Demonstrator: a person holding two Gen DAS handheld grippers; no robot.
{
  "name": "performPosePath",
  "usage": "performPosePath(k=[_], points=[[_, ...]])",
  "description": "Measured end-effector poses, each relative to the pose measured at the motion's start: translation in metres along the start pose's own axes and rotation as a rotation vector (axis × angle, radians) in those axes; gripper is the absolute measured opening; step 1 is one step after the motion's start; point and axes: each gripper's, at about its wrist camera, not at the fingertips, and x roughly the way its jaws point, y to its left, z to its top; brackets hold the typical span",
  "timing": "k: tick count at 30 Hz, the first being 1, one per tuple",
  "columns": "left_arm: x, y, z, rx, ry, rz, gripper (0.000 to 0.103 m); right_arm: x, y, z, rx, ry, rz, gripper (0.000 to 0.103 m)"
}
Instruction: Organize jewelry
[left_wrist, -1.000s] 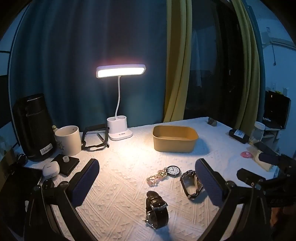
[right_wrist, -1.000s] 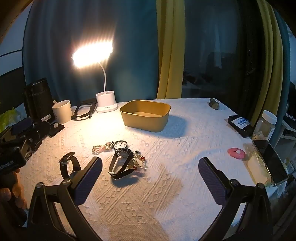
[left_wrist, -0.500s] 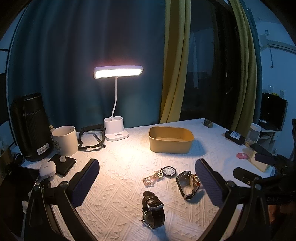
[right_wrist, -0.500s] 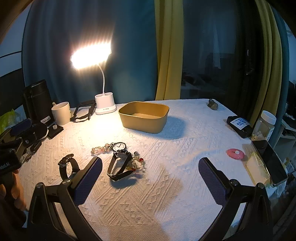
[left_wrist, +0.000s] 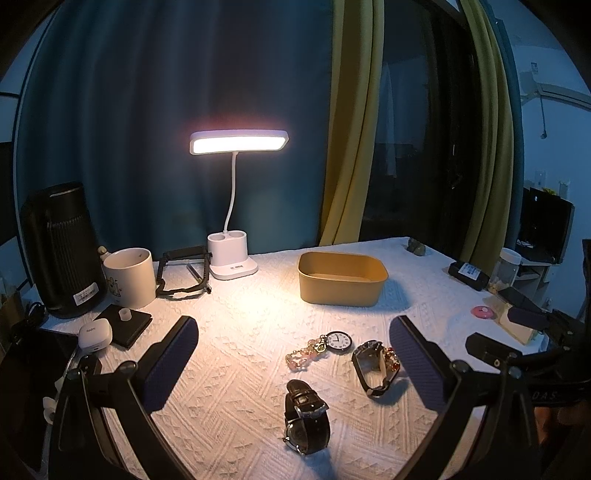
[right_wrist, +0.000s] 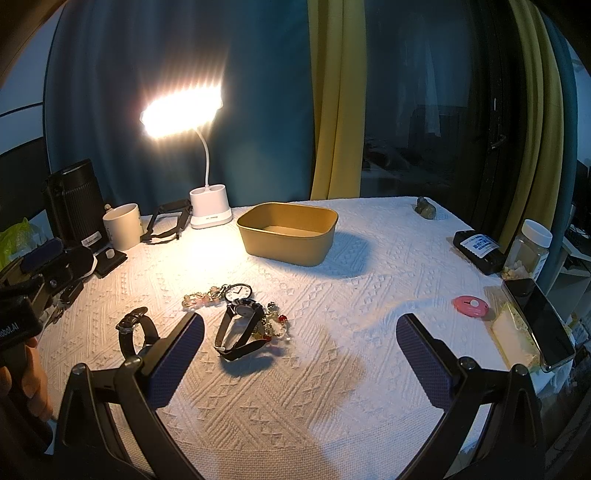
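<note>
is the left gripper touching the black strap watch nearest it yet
Apart. In the left wrist view the black strap watch lies on the tablecloth between the open fingers of the left gripper, with bare cloth showing on both sides of it.

My left gripper (left_wrist: 293, 363) has black angular arms with round pivot screws and dark blue, dimpled finger pads (left_wrist: 170, 363). My right gripper (right_wrist: 300, 358) matches it. White lettering marks each gripper's black housing, and bare skin of my left hand (right_wrist: 35, 387) shows.
</note>
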Motion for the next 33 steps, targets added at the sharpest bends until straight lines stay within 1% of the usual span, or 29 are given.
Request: performPosePath(k=[33], points=[[-0.005,0.0038,-0.0012,-0.015,-0.002,-0.01,0.103,-0.0044,0.0044,0.0019,0.004,-0.009,0.016,0.103]])
